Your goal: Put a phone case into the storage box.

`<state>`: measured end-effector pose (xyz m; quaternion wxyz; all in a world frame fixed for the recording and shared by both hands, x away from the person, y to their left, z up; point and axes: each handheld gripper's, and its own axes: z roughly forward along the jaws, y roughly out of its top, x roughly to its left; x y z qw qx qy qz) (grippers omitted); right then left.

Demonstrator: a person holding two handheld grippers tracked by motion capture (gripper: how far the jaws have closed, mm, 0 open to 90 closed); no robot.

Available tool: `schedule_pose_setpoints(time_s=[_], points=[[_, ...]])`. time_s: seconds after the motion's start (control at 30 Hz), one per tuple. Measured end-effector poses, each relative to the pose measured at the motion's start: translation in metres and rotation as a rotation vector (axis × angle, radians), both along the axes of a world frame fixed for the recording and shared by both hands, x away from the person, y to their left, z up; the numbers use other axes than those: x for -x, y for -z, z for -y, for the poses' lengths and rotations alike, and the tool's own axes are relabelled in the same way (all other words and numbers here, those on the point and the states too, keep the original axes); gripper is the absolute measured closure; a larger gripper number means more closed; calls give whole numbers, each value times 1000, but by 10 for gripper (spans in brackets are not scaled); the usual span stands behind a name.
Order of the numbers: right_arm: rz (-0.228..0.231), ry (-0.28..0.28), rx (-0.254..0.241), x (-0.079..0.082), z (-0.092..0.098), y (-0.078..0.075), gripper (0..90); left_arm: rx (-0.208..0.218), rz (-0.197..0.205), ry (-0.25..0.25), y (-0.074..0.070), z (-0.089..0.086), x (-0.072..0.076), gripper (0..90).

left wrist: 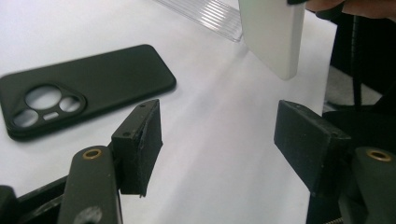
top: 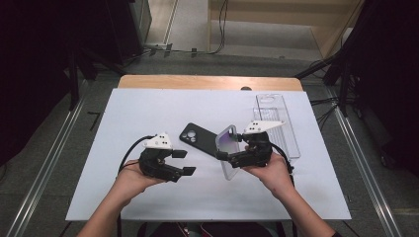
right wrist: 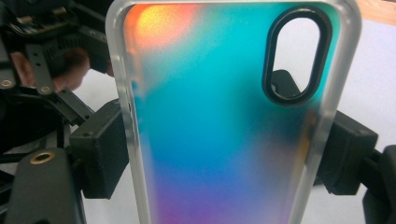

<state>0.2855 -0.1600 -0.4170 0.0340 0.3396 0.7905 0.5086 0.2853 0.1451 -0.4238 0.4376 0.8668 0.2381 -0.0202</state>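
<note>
A translucent phone case (right wrist: 219, 116) with a blue-to-orange sheen and an oval camera hole stands upright across my right gripper (right wrist: 224, 156), whose pads press on its two long edges. In the high view this case (top: 227, 148) is held just above the white mat by the right gripper (top: 228, 157). A black phone case (top: 196, 138) lies flat on the mat with its camera cut-outs up, to the left of the held case. My left gripper (top: 184, 163) hovers near it, open and with nothing between its jaws (left wrist: 224, 144); the black case (left wrist: 88, 88) lies beyond the left pad.
A clear plastic tray (top: 276, 123) lies at the back right of the white mat (top: 148, 108). The wooden table edge (top: 207, 82) runs behind the mat. Cables trail from both grippers toward the person.
</note>
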Motion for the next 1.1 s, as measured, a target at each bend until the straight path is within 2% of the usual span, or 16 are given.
schedule_pose_setpoints(time_s=[0.17,0.3,0.67,0.8,0.97,1.1], points=[[-5,0,-14,-3,8,-5,156,-2,-21,10,8,-6,3,326],[6,16,-6,-4,15,-9,156,11,-33,10,12,-13,5,326],[21,72,-21,-11,42,-22,156,8,-46,-30,18,-28,10,326],[28,105,-26,-13,55,-26,156,14,-53,-46,18,-31,12,326],[40,152,-22,-15,69,-30,156,2,-57,-63,20,-34,13,325],[59,212,-22,-16,78,-33,156,-1,-70,-105,19,-36,14,325]])
